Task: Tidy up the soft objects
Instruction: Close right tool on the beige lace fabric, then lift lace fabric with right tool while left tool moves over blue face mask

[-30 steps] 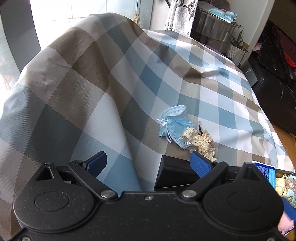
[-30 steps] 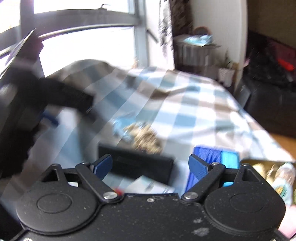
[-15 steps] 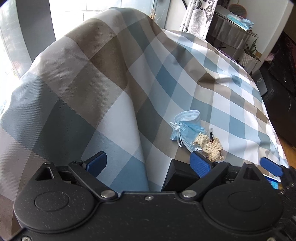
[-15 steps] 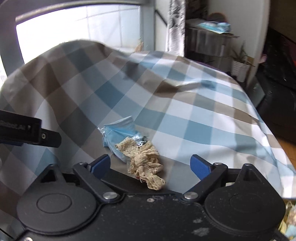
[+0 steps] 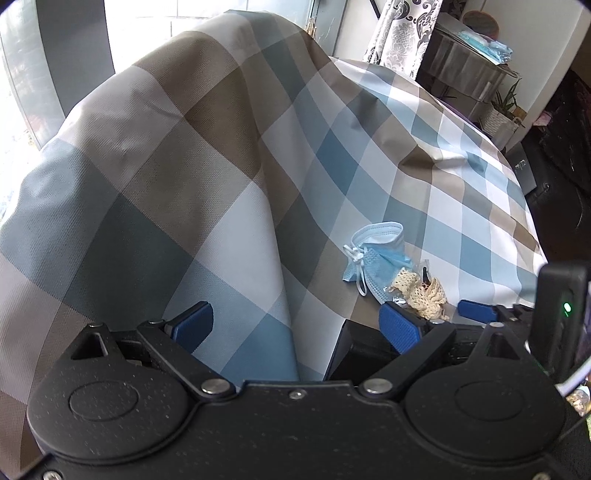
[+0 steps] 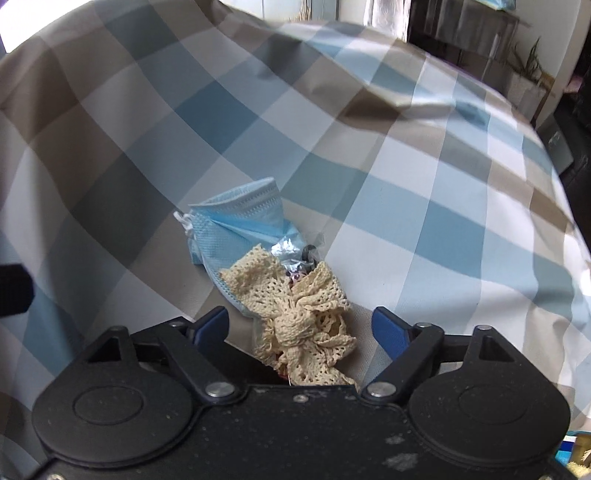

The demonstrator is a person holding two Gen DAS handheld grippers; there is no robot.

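A cream lace piece (image 6: 299,314) lies crumpled on the checked cloth (image 6: 406,184), partly over a light blue face mask (image 6: 240,225). A bit of clear and silver wrapper (image 6: 291,254) sits between them. My right gripper (image 6: 299,326) hangs just over the lace; its jaws are closing with the lace between them, and the blue pads (image 6: 388,328) still stand apart from it. In the left wrist view the mask (image 5: 376,251) and lace (image 5: 421,291) lie ahead to the right. My left gripper (image 5: 295,326) is open over bare cloth, nothing between its fingers.
A black box (image 5: 354,347) sits under the left gripper's right finger. The cloth rises into a tall hump (image 5: 221,92) at the left. At the back right stand a grey side table (image 5: 469,70), a potted plant (image 5: 506,110) and a patterned curtain (image 5: 399,33).
My right gripper has swung in and down from the right until it stands over the lace, and its jaws have narrowed. It now shows at the left view's right edge. My left gripper has barely moved.
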